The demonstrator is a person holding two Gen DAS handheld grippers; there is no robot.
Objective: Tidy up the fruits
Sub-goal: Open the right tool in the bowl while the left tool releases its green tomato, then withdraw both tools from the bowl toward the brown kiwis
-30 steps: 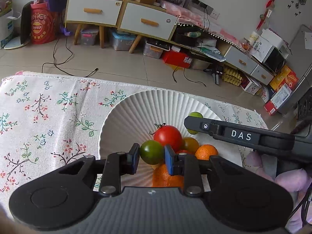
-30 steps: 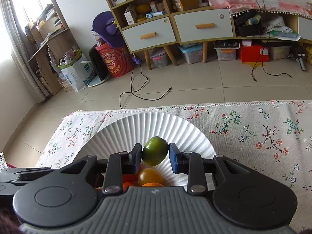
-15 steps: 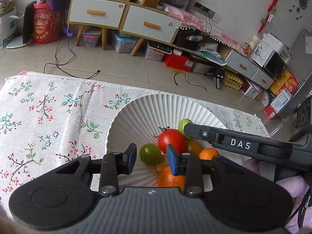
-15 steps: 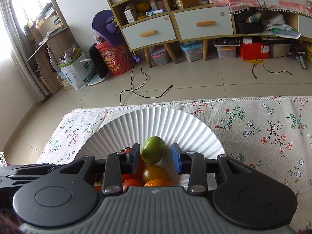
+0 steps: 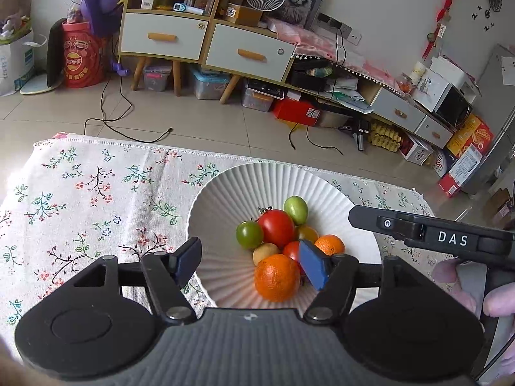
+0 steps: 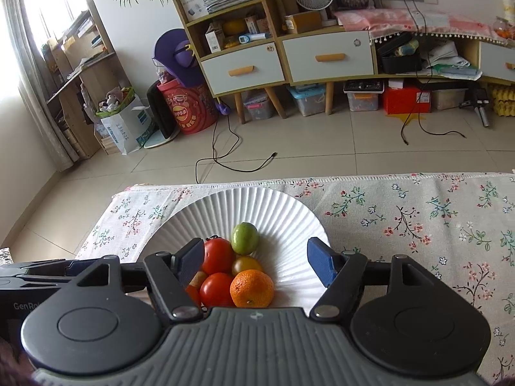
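Note:
A white ribbed plate (image 5: pixel 225 193) (image 6: pixel 283 215) on the flowered tablecloth holds a pile of fruit: a red tomato (image 5: pixel 276 226) (image 6: pixel 219 254), a dark green tomato (image 5: pixel 249 234), a light green fruit (image 5: pixel 296 209) (image 6: pixel 245 238) and an orange (image 5: pixel 277 277) (image 6: pixel 252 288) among others. My left gripper (image 5: pixel 252 262) hovers over the plate's near side, jaws opening, nothing held. In the right wrist view my right gripper (image 6: pixel 256 262) hangs above the pile, jaws opening, pads clear of the fruit. The right gripper's body (image 5: pixel 434 234) reaches in from the right.
The tablecloth (image 5: pixel 96 199) (image 6: pixel 418 218) stretches left of the plate in the left wrist view and right of it in the right wrist view. A hand (image 5: pixel 466 289) grips the right tool. Beyond the table's far edge lie tiled floor, cables and cabinets.
Both grippers opened and drew back and up. The dark green tomato dropped from the left jaws and the light green fruit from the right jaws; both now rest in the pile.

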